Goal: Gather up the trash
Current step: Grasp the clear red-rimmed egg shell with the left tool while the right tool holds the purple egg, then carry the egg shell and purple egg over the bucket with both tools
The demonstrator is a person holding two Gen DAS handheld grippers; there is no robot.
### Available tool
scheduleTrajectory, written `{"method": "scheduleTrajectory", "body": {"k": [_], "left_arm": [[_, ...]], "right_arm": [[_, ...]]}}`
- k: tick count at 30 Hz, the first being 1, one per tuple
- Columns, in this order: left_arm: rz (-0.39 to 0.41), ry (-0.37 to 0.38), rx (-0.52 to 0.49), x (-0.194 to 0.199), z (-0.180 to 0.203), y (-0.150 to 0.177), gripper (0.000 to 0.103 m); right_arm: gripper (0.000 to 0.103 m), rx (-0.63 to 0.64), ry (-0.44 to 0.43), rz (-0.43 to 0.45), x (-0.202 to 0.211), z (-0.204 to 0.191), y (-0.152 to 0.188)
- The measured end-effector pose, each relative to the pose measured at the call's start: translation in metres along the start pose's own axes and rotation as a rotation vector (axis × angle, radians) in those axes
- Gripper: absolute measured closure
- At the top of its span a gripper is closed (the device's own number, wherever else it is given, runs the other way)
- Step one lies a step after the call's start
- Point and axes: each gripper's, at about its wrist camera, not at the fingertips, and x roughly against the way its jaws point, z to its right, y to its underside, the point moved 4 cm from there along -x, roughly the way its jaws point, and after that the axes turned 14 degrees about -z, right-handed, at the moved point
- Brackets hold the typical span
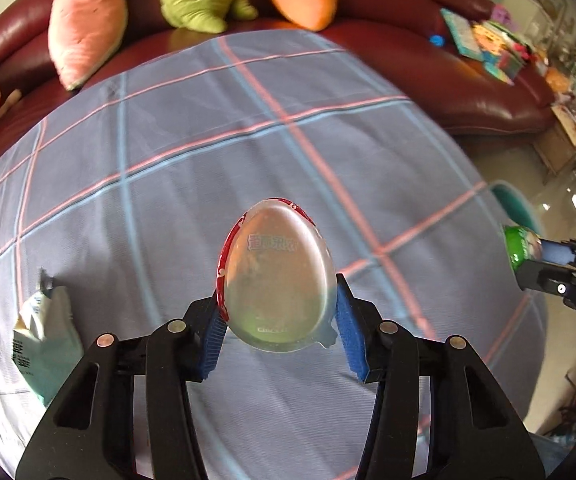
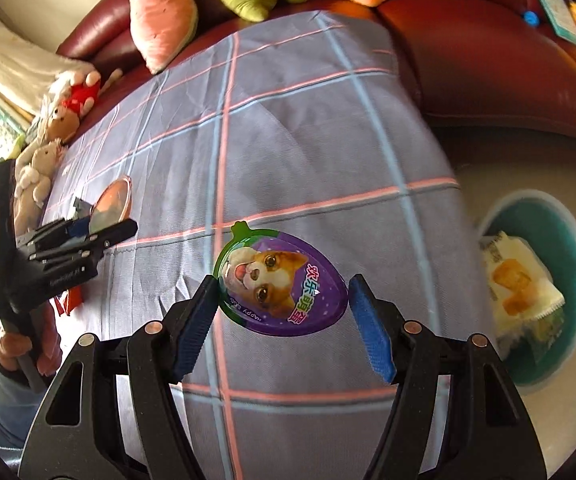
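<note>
In left tongs (image 1: 277, 322), egg-shaped shell (image 1: 277, 276), upright.

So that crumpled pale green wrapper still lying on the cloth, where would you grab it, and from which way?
Probably by the raised, crumpled upper end of the pale green wrapper, coming down from above. It lies mostly flat on the checked cloth, so its sides offer little to pinch, while that puckered ridge stands up enough for two pads to close across it.
</note>
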Motion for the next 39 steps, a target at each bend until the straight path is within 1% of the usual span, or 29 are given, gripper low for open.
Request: {"method": "scheduleTrajectory", "body": {"k": [4,10,17,20,25,31,39], "left_arm": [[0.007,0.029,-0.040,0.006,0.036,0.002,0.053],[0.010,0.066,-0.127,0.013,0.094,0.004,0.053],[0.014,0.113,-0.248,0.016,0.172,0.000,0.052],[0.008,0.122,-0.293,0.013,0.203,-0.002,0.052],[-0.015,0.141,-0.337,0.004,0.243,-0.012,0.052],[-0.042,0.147,-0.384,-0.010,0.280,-0.024,0.052],[-0.110,0.166,-0.472,-0.041,0.330,-0.019,0.052]], "right_arm": [[0.039,-0.041,0.000,0.032,0.018,0.019,0.013],[0.039,-0.127,-0.001,0.103,0.053,0.063,0.035],[0.039,-0.255,0.015,0.198,0.096,0.131,0.063],[0.039,-0.299,0.031,0.214,0.108,0.160,0.075],[0.039,-0.348,0.031,0.228,0.116,0.194,0.085],[0.039,-0.384,0.013,0.237,0.117,0.222,0.085],[0.039,-0.427,-0.005,0.215,0.107,0.246,0.087]]}}
